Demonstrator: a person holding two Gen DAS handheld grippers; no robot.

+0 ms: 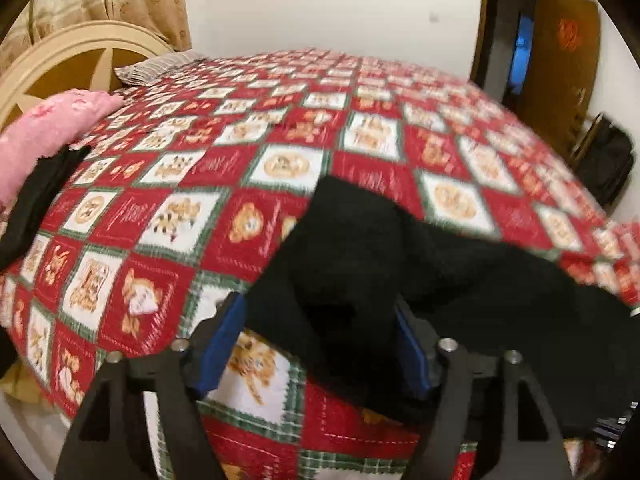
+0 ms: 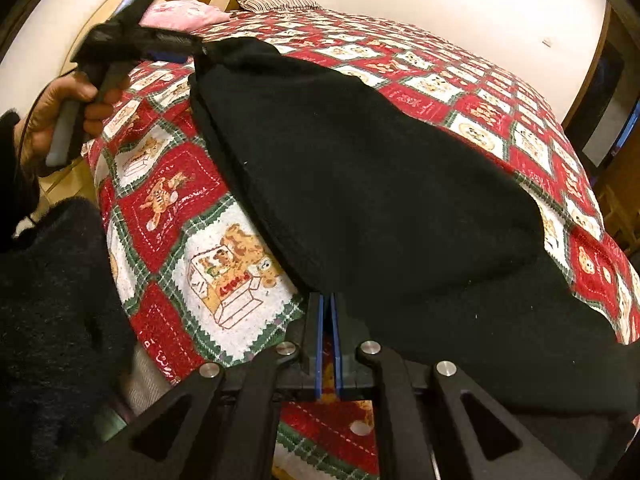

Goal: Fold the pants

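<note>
a bed covered in a red, white and green patchwork quilt [image 1: 280, 208] is carrying everything here. going from the left: at the headboard end a pink pillow [image 1: 48, 136] is lying by the quilt's left edge, with a dark strip of cloth [image 1: 36, 200] draped beside it, too blurred to name. a striped pillow [image 1: 156, 66] is sitting further back against the cream headboard [image 1: 60, 60].

the left gripper [image 1: 316, 344] is standing with its blue pads [image 1: 218, 354] spread apart, and a hanging bunch of the black pants [image 2: 360, 184] is lying loosely between them; the pads are not pressing on it, so the cloth is looking released rather than held. in the right wrist view a hand [image 2: 60, 120] is holding that tool at the upper corner of the pants, near the pink pillow.

the pants themselves are lying across the near side of the quilt, running from that far left corner toward the near right edge, where part is spilling over. one layer is appearing doubled over another, with a clean seamed edge facing left.

the right gripper [image 2: 328, 344] is showing its pads pressed together at the near edge of the fabric; whether a thin hem is being pinched there is impossible to tell.

judging from this, a first lengthwise fold is looking laid down; smoothing and the crosswise folds are still remaining.
</note>
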